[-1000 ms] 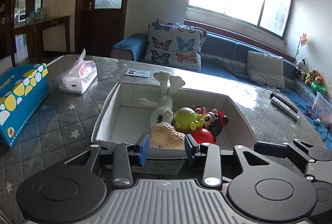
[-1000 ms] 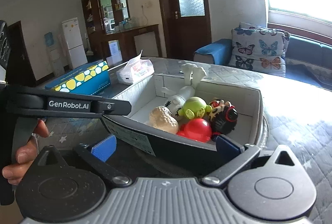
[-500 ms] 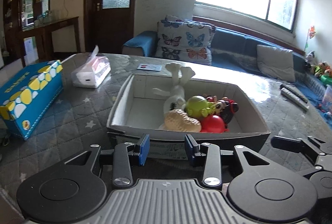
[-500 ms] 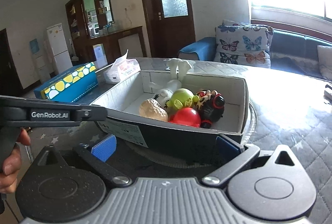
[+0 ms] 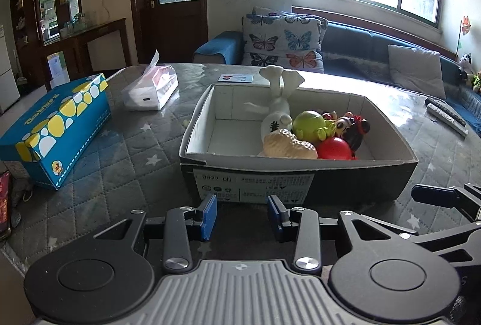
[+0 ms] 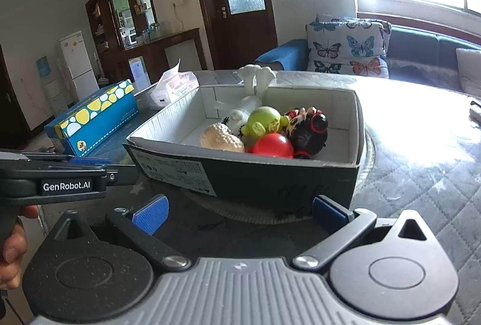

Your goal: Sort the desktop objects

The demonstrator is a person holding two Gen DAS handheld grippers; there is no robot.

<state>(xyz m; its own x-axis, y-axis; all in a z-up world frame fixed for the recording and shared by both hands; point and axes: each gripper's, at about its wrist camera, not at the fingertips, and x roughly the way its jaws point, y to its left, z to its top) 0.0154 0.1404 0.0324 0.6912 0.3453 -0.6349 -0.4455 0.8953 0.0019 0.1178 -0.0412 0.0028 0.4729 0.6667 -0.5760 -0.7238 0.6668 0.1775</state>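
Note:
A dark cardboard box (image 5: 300, 165) with a white inside stands on the quilted table. It holds a white figure (image 5: 279, 102), a green toy (image 5: 309, 125), a beige peanut-shaped toy (image 5: 288, 144), a red ball (image 5: 333, 148) and a black-and-red toy (image 5: 354, 129). The same box (image 6: 270, 174) shows in the right wrist view. My left gripper (image 5: 242, 215) is open and empty, just in front of the box's near wall. My right gripper (image 6: 240, 209) is wide open and empty, near the box's front corner.
A blue tissue box with yellow dots (image 5: 57, 126) lies at the left. A soft tissue pack (image 5: 151, 87) and a card (image 5: 236, 78) lie behind. Remote controls (image 5: 446, 114) lie at the right table edge. A sofa (image 5: 360, 54) stands beyond.
Both grippers have drawn back from the box, which now sits farther ahead. The peanut-shaped toy that was between the left fingers now lies in the box.

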